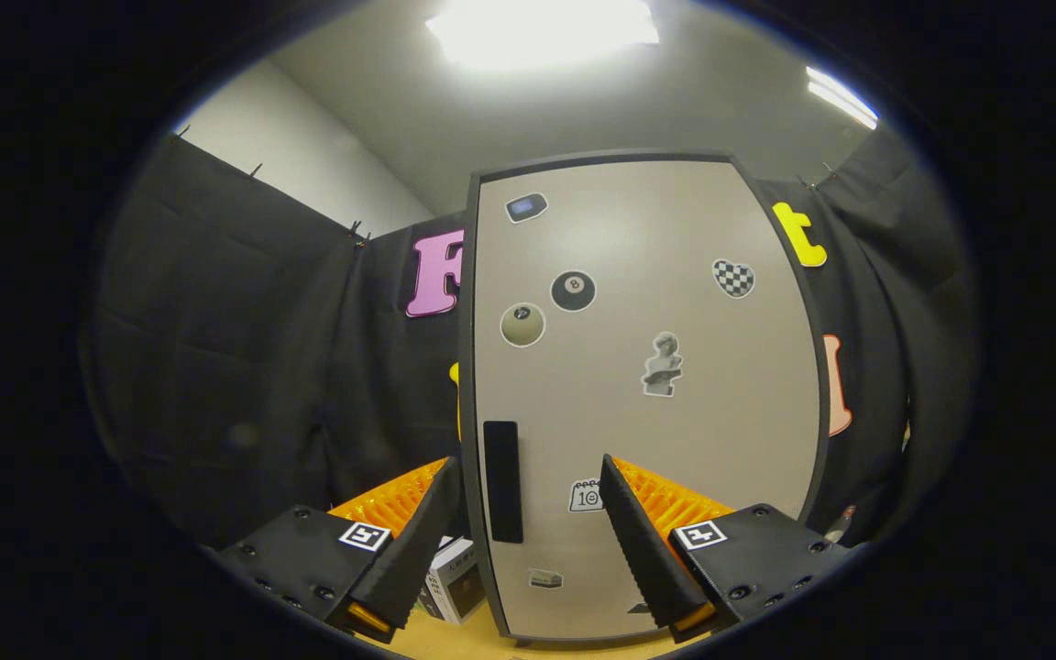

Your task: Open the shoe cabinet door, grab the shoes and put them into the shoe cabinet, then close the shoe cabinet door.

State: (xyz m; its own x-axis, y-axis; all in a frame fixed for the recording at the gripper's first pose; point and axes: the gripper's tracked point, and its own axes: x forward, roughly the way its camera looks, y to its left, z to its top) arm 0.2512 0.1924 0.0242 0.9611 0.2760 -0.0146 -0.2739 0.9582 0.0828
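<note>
A tall shoe cabinet (638, 394) stands straight ahead, its pale door (720, 431) shut and dotted with several stickers. A dark vertical handle (502, 481) sits near the door's left edge, low down. My gripper (528, 477) is open, and its two fingers reach up on either side of the handle, which lies just beyond and between them. Nothing is held between the fingers. The left fingertip (447, 472) is left of the cabinet's edge and the right fingertip (610, 467) is in front of the door.
A small white box (456, 579) rests on the wooden surface (491, 642) beside the cabinet's lower left corner. Black cloth walls (244, 367) hang behind and on both sides of the cabinet. Ceiling lights (542, 32) glare overhead.
</note>
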